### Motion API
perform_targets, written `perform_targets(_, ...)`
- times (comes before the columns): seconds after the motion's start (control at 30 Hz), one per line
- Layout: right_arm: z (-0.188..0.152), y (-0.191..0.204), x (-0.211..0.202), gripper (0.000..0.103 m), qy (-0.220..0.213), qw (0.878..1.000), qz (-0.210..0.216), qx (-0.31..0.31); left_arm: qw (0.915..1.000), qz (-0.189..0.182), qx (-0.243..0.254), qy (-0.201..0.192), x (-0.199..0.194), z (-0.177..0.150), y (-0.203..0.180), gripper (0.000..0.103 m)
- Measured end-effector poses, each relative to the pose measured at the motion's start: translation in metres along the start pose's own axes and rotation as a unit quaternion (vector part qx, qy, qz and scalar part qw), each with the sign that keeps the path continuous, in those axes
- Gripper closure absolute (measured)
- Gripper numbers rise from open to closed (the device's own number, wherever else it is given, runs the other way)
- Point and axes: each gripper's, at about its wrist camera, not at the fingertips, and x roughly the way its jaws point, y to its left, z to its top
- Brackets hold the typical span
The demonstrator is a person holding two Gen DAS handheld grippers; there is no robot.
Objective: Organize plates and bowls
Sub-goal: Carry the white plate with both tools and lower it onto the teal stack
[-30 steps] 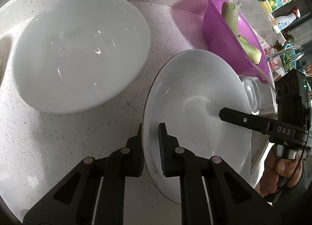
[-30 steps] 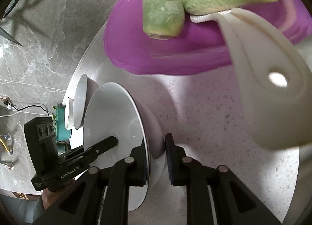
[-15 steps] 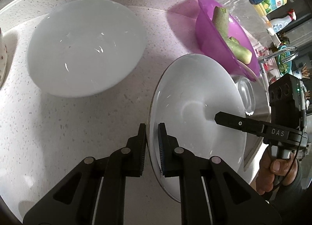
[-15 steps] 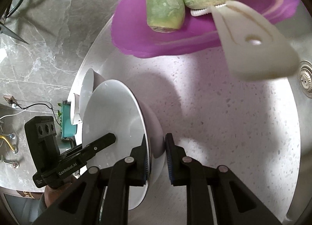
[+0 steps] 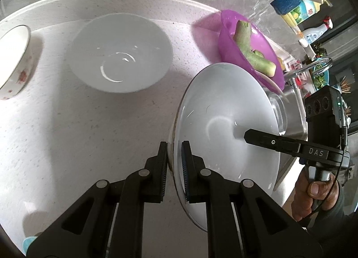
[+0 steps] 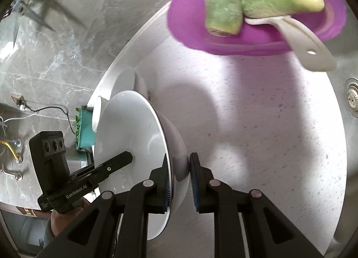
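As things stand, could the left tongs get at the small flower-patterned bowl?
Probably not yet: the left tongs are shut on the rim of the white bowl, which the right tongs also hold. The counter path to the flower-patterned bowl looks clear.

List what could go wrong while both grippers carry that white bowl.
1. The left gripper and right gripper each pinch only the thin rim of the white bowl, on opposite sides; if the hands drift apart or twist, it may slip out.
2. The purple bowl with green vegetable pieces sits close by; a swing that way could knock it.
3. Setting it into the other white bowl hard could chip both.
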Motion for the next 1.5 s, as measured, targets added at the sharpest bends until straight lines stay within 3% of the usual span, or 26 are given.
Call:
perform_targets(0.63,-0.043,0.084,0.024,0.085,0.024,0.998,0.014,-0.058,0.9985,0.004,-0.032,-0.043,-0.098,-0.068,0.063,0.093)
perform_targets(1.17,-0.087,0.111,0.014,0.084,0.014,0.998,0.006,-0.059,0.9985,-0.016,-0.017,-0.049,-0.134,-0.112,0.074,0.092)
perform_targets(1.5,-0.120,0.132,0.029,0.083,0.034,0.997,0.014,-0.069,0.9979,-0.013,-0.041,-0.050,-0.160,-0.158,0.105,0.092)
